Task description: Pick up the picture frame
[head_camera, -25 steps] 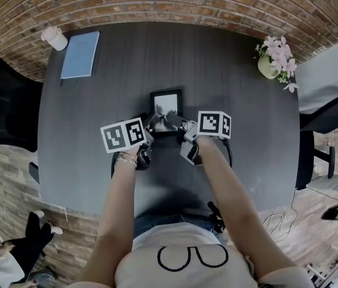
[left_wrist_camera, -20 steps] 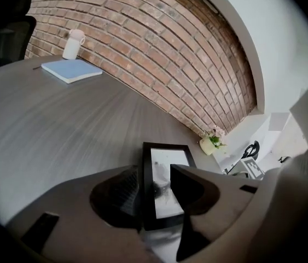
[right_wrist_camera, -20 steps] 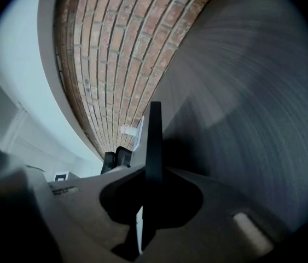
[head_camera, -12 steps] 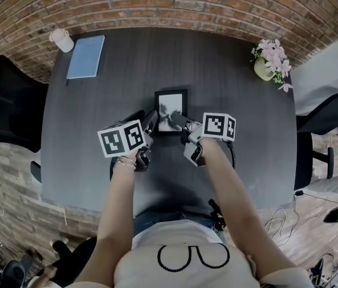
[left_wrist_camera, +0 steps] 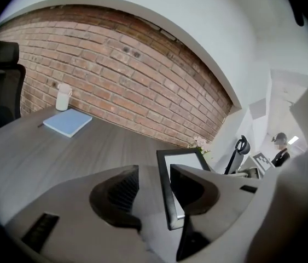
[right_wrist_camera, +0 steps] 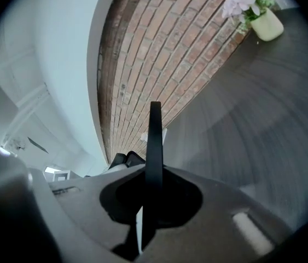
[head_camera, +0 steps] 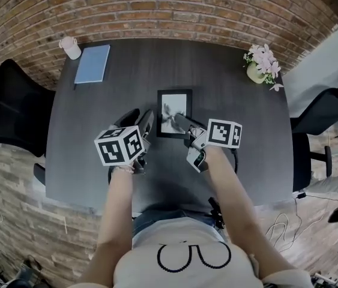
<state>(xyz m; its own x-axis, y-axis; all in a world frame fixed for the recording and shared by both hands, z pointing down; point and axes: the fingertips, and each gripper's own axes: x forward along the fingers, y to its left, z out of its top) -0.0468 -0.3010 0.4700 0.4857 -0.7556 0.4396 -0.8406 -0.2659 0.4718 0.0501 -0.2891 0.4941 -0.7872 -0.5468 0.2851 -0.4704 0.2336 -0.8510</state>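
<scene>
There is one picture frame [head_camera: 174, 110], black-edged with a pale picture inside, over the middle of the dark tabletop [head_camera: 229, 89]. It is held, and in the left gripper view it looks clear of the surface.

Two tools are at work, one in each of the person's hands. The right tool [head_camera: 181, 121] is pressed together on the frame's right edge near its lower end. In the right gripper view that edge shows as a thin black strip rising straight out from between the jaws. The left tool [head_camera: 140, 120] is spread wide. The frame's left bar stands between its jaws, close to the right one and well off the left one, and neither pad can be seen pressing on it.

Along the far side of the tabletop there are three other things, all well apart from the frame:
- one pale mug [head_camera: 71, 47] at the left corner
- one blue notebook [head_camera: 93, 63] just beside the mug
- one pot of pink flowers [head_camera: 259, 65] toward the right corner

Two black chairs stand off the tabletop, one to the left [head_camera: 6, 107] and one to the right [head_camera: 331, 110]. A brick wall [head_camera: 169, 11] runs behind. Nothing lies between the tools and the frame.
</scene>
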